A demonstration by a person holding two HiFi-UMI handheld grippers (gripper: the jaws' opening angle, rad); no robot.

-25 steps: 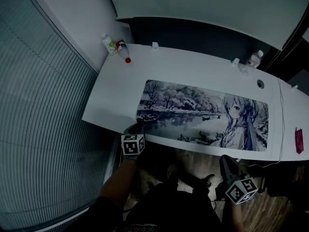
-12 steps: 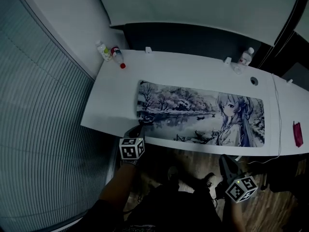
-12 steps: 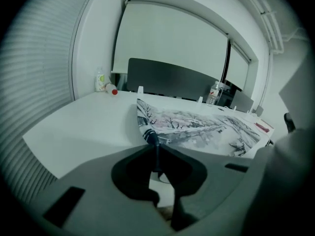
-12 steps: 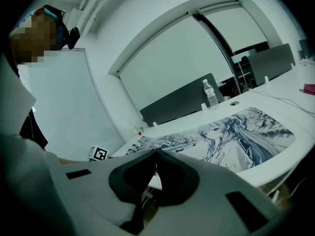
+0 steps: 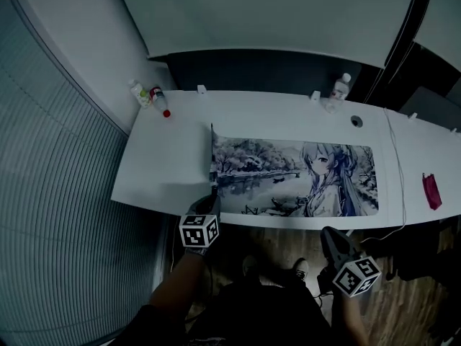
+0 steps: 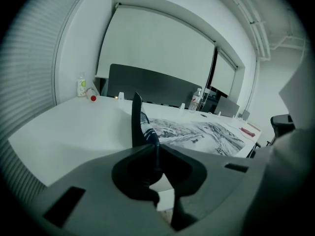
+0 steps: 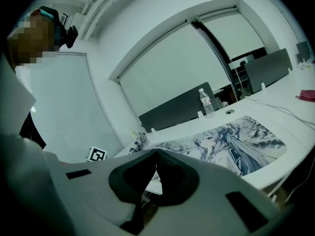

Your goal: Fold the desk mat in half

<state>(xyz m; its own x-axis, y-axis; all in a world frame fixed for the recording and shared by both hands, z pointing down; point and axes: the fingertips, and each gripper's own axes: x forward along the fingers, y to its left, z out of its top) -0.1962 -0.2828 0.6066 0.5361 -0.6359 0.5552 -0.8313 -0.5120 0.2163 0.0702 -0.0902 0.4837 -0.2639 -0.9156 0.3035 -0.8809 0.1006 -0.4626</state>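
Left gripper: jaws have just been closing and are pinched on the near left corner of the desk mat, with the thin sheet between the pads.
Raised part: the mat's short left edge stands upright just ahead of this gripper, off the bench, dark underside showing.
Rest of mat: lies flat, print up, running away to the right of the left gripper.
Right gripper: jaws together, nothing in them. It hangs below the bench's front edge, with the mat ahead of and above it, not touching.
Done: grip taken; one end lifted.
Left, as I judge it: nearly the whole fold. The raised end has to be carried over to the far right end, the edges matched, and the mat laid down.
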